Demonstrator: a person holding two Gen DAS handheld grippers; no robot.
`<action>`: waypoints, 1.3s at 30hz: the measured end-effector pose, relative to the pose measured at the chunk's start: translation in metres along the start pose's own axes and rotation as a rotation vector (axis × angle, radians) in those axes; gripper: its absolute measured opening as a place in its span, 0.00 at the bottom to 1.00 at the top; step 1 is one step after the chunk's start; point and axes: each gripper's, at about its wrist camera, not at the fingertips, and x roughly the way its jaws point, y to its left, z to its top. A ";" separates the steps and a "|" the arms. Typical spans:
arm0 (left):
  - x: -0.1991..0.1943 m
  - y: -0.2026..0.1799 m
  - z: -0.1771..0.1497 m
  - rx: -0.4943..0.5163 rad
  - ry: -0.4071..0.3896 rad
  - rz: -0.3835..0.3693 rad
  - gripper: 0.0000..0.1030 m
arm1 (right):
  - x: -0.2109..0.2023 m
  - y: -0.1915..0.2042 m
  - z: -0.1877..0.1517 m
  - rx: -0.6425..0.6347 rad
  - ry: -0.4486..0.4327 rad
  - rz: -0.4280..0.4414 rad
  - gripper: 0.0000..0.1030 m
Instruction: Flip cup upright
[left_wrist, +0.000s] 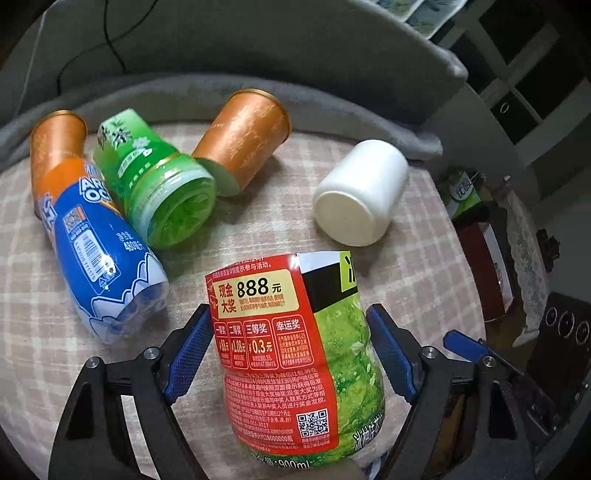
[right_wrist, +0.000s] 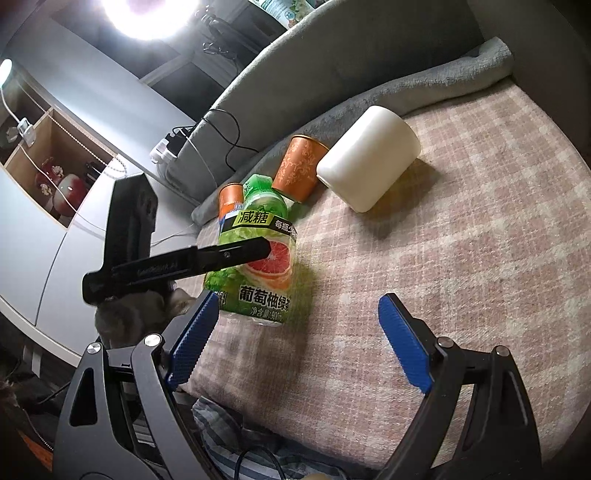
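Between the blue pads of the left hand-held gripper (left_wrist: 290, 354), at 6 o'clock in the left wrist view, stands the cut-off bottle cup with the red and green label (left_wrist: 291, 354). It is upright on the plaid blanket (left_wrist: 424, 266), with its open end up. The left pad touches the red label; whether the right pad touches the green side, I cannot tell, so a firm pinch cannot be confirmed. In the right wrist view the same cup (right_wrist: 258, 266) sits at 10 o'clock, with one black finger of the left tool crossing its front.

The right hand-held gripper (right_wrist: 293, 339) hangs spread wide over bare blanket (right_wrist: 443, 240) at 6 o'clock, holding nothing.

Farther out in the left view, at 9 o'clock, a blue-labelled cup (left_wrist: 107, 266) lies on its side. Just beyond it, at 10 o'clock, a green cup (left_wrist: 155, 184) lies with its mouth facing the camera. At 2 o'clock lies a white cup (left_wrist: 360, 194) on its side, base toward the lens, well apart from the others. Behind these, at 11 and 12 o'clock, two orange cups rest tilted: one (left_wrist: 55, 147) touching the blue cup, the other (left_wrist: 240, 140) just beside the green one.

Farthest off, a grey cushion (left_wrist: 258, 55) curves round the blanket's edge
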 end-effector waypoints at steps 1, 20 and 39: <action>-0.001 -0.003 -0.001 0.013 -0.015 0.006 0.81 | -0.001 0.000 0.000 -0.003 -0.008 -0.006 0.88; -0.008 -0.027 -0.007 0.138 -0.226 0.110 0.79 | -0.014 0.002 -0.004 0.015 -0.059 -0.028 0.88; 0.002 -0.062 -0.018 0.333 -0.293 0.252 0.79 | -0.017 -0.007 -0.007 0.059 -0.073 -0.040 0.88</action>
